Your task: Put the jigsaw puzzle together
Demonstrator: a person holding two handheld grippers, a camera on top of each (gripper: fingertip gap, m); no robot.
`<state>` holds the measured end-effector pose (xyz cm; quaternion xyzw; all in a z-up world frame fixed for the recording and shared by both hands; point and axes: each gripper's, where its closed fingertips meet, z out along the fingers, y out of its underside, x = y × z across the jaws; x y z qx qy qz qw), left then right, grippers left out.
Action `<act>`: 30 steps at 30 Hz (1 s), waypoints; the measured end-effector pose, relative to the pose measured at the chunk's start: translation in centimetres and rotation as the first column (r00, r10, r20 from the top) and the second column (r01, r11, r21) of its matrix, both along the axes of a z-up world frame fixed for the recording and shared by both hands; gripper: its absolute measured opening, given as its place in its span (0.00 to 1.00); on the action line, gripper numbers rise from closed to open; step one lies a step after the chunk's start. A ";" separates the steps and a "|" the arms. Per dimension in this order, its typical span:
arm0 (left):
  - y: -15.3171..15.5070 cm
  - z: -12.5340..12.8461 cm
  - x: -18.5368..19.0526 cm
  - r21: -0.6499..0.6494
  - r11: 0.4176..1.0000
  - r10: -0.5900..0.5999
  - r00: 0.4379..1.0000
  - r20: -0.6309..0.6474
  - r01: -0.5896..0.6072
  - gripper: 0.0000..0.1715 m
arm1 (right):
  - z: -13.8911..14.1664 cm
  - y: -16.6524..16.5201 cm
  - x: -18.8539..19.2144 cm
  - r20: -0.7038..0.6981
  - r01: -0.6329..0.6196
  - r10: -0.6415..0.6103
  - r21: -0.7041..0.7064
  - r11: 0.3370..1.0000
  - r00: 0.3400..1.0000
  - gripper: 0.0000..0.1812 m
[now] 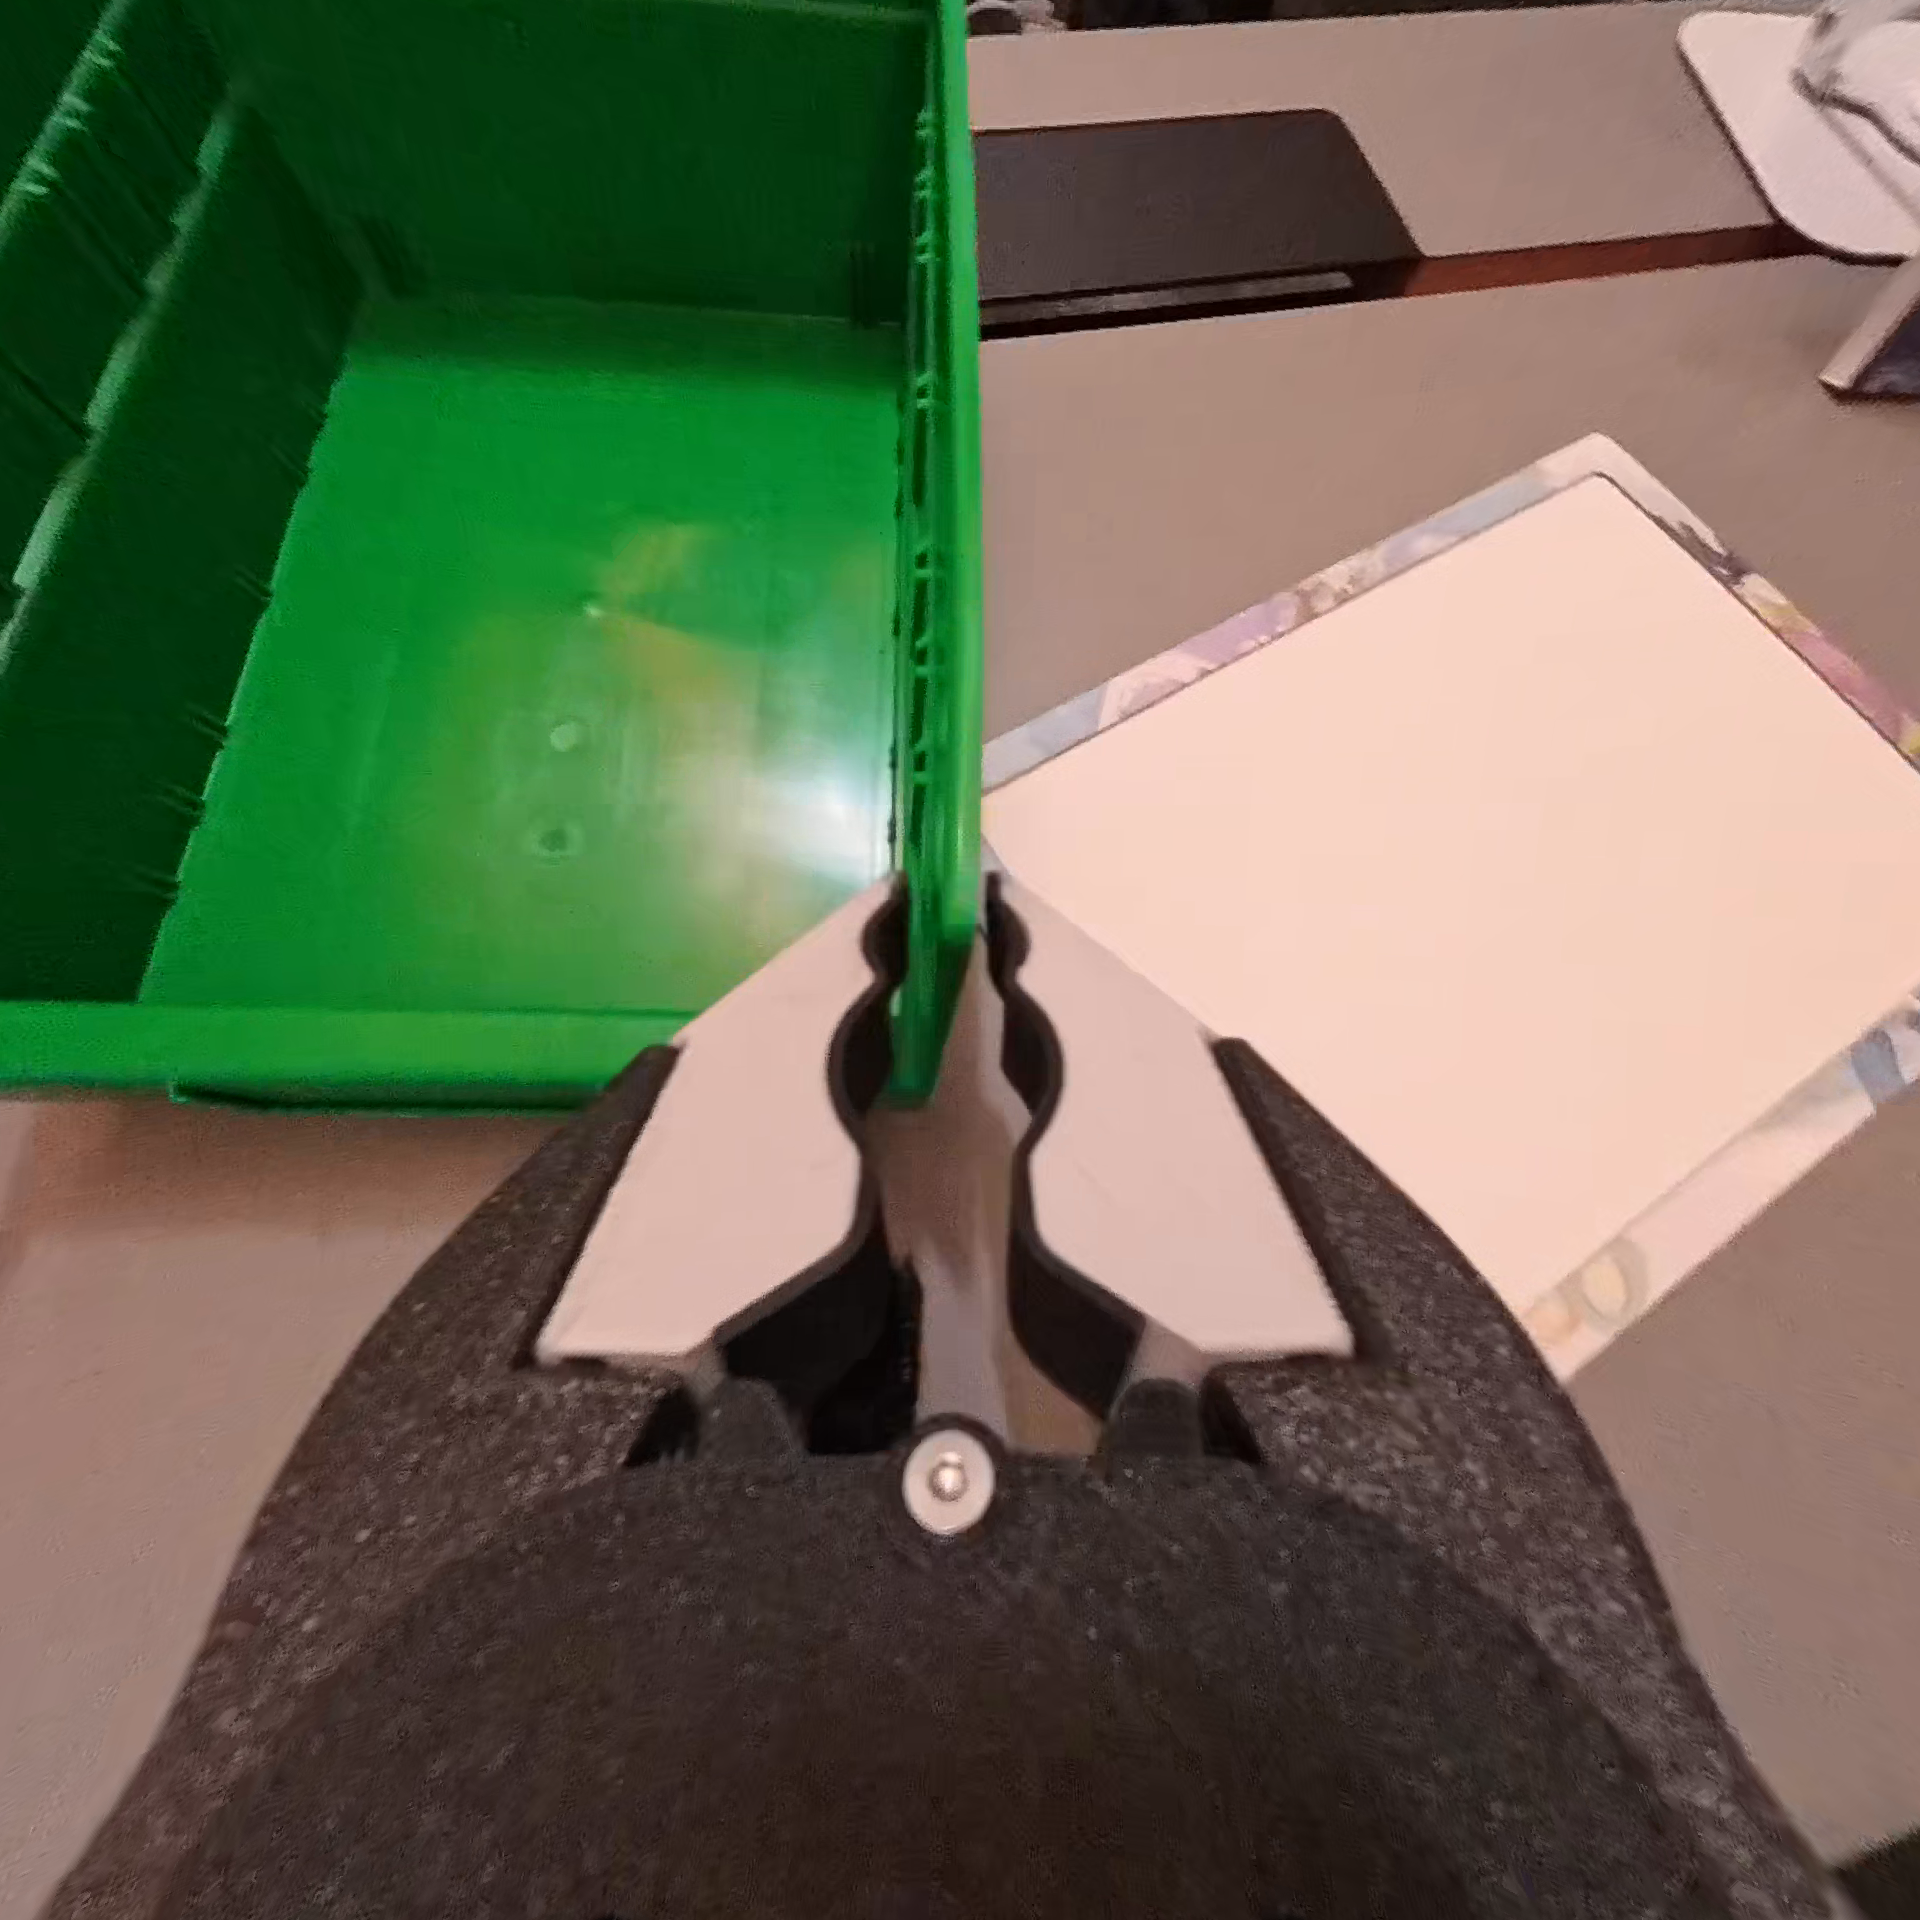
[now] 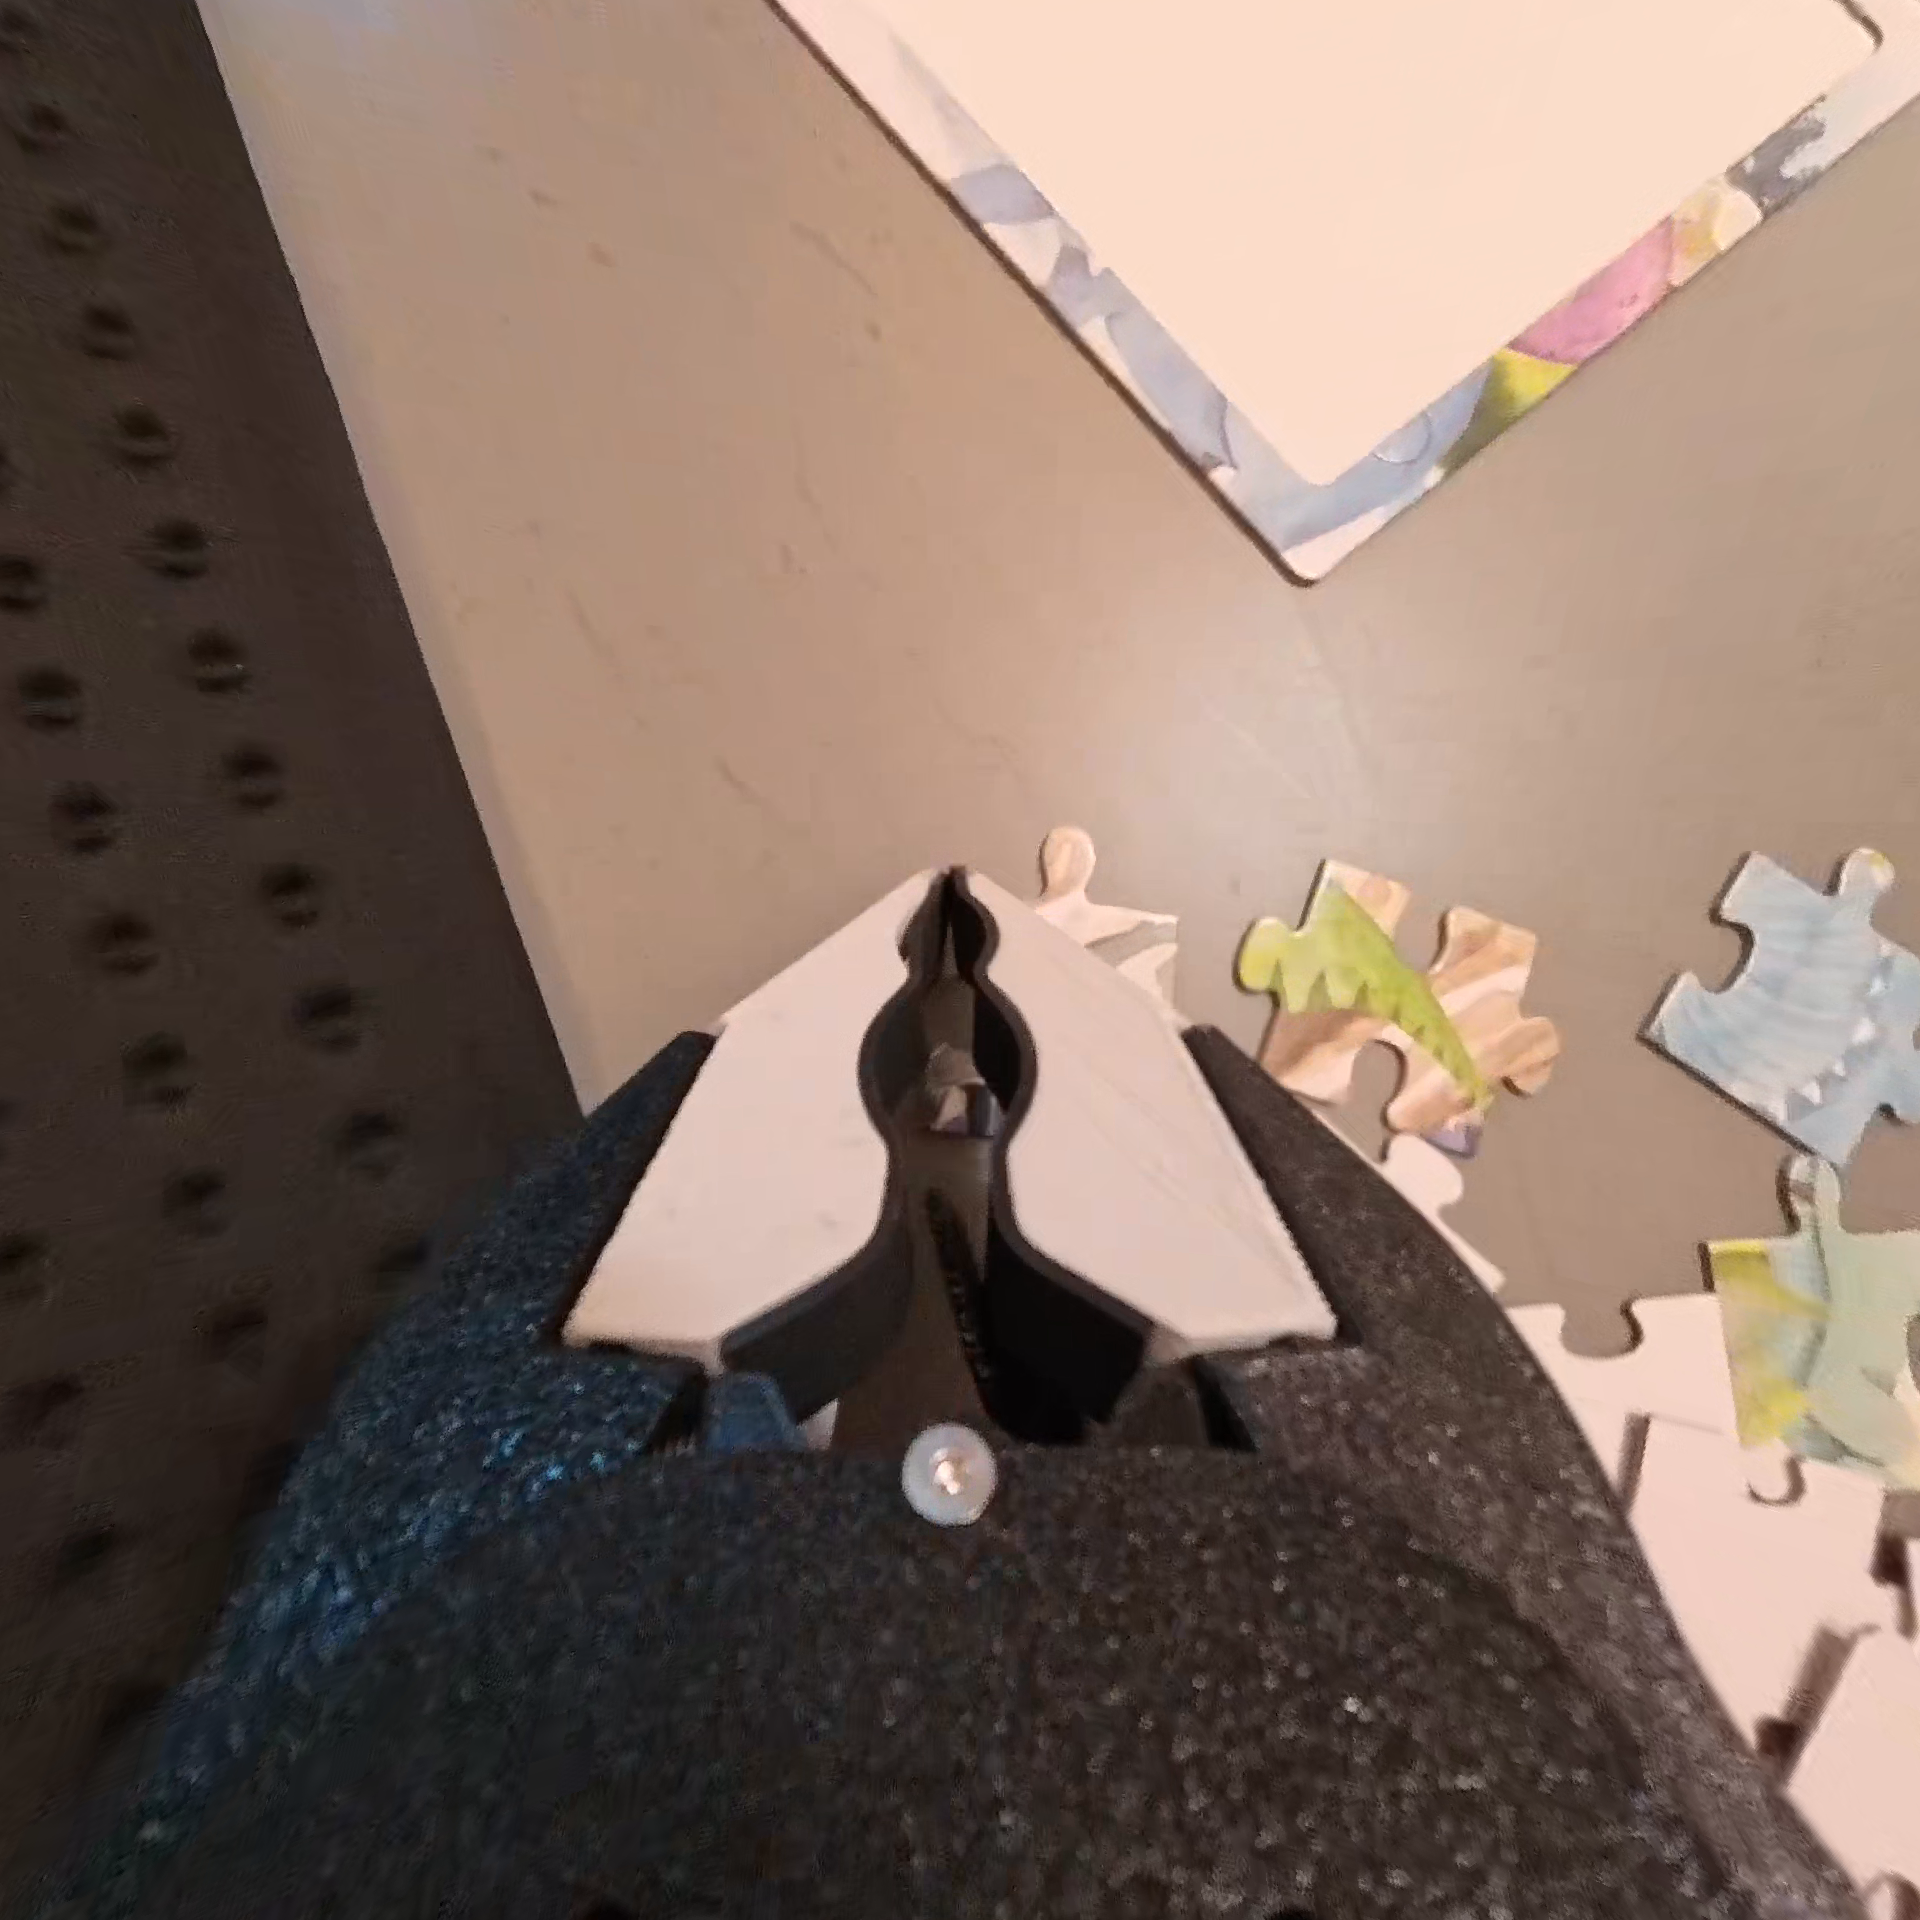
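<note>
Between the left tongs (image 1: 940, 883): right-hand wall of a green bin (image 1: 940, 520), pinched at its near corner. Bin interior bare, no pieces visible in it. Just right of the bin, flat on the grey bench (image 1: 1195, 395): puzzle tray (image 1: 1455, 831), blank pale centre, printed border, nothing fitted yet.

Right tongs (image 2: 948, 883): pressed together at the tips, holding nothing visible. Immediately right of them: loose jigsaw pieces, namely a pale piece (image 2: 1091, 914) partly hidden behind the right finger, a green-and-tan piece (image 2: 1392, 1008), a blue piece (image 2: 1808, 1008) farther right, and a further cluster (image 2: 1808, 1351) nearer, some face-down. Tray corner lies far and right, well apart from the pieces. Left: dark perforated surface (image 2: 156, 727).

Step judged: bin emptied and being set aside; assembly not begun. Next move calls for parting the right tongs, gripping one piece by its edge, and carrying it to the tray.
</note>
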<state>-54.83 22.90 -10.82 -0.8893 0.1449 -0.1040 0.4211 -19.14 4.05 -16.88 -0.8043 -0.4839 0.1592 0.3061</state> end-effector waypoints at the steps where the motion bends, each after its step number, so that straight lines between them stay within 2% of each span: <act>1: 0.5 -0.3 -0.2 0.007 0.999 0.051 0.999 -0.012 -0.051 0.02 | 0.3 -0.1 0.4 -0.013 0.011 -0.011 0.004 1.000 1.000 0.00; 4: 1.7 -0.3 -0.4 0.002 0.967 0.255 0.966 0.044 -0.255 0.03 | 0.9 -0.1 1.9 -0.016 0.061 -0.060 0.019 0.998 0.998 0.00; 5: 2.2 -0.3 -0.3 0.010 0.958 0.287 0.958 0.026 -0.287 0.03 | 1.0 -0.1 2.3 -0.011 0.067 -0.066 0.026 0.997 0.998 0.00; 10: 5.3 -0.3 1.2 0.050 0.920 0.388 0.921 0.014 -0.389 0.02 | 0.9 0.0 3.6 0.059 0.067 -0.071 0.062 0.996 0.996 0.00; 13: 5.7 -0.1 1.7 0.037 0.904 0.425 0.905 0.020 -0.426 0.02 | 0.7 0.4 4.2 0.071 0.081 -0.086 0.064 0.995 0.994 0.00; 14: 5.3 0.8 1.7 0.080 0.896 0.438 0.899 -0.005 -0.437 0.05 | 0.8 0.3 4.3 0.059 0.086 -0.090 0.058 0.995 0.994 0.00; 15: 4.7 2.3 1.8 0.159 0.890 0.439 0.897 -0.047 -0.427 0.13 | 0.9 0.3 4.4 0.053 0.091 -0.094 0.057 0.994 0.994 0.00; 17: 2.9 4.6 4.1 0.261 0.907 0.372 0.919 -0.128 -0.330 0.15 | 0.9 0.3 4.9 0.049 0.102 -0.105 0.056 0.993 0.993 0.00; 18: 1.8 4.9 6.7 0.253 0.939 0.272 0.953 -0.130 -0.233 0.13 | 0.9 0.2 5.0 0.039 0.104 -0.105 0.042 0.994 0.994 0.00; 20: -1.3 2.9 13.5 0.122 0.993 0.008 0.997 -0.083 0.002 0.11 | 1.0 0.3 4.6 0.002 0.107 -0.107 0.019 0.994 0.994 0.00; 22: -5.1 0.1 19.5 -0.017 0.974 -0.228 0.972 -0.065 0.227 0.04 | 1.2 0.3 3.5 -0.026 0.070 -0.070 0.002 0.998 0.997 0.00; 23: -6.5 -1.0 21.5 -0.052 0.953 -0.302 0.949 -0.089 0.298 0.03 | 1.1 0.5 3.0 -0.014 0.053 -0.053 0.009 0.999 0.998 0.00; 26: -8.6 -3.9 25.0 -0.130 0.914 -0.403 0.900 -0.165 0.385 0.01 | 0.1 1.5 3.3 0.072 0.065 -0.067 0.030 0.997 0.995 0.00; 29: -9.8 -6.2 25.8 -0.213 0.904 -0.412 0.891 -0.192 0.372 0.00 | 0.1 1.1 4.5 0.048 0.110 -0.108 -0.022 0.994 0.993 0.00; 30: -9.8 -6.2 25.8 -0.191 0.914 -0.393 0.900 -0.189 0.358 0.00 | 0.1 0.8 5.1 0.043 0.126 -0.124 -0.036 0.991 0.991 0.00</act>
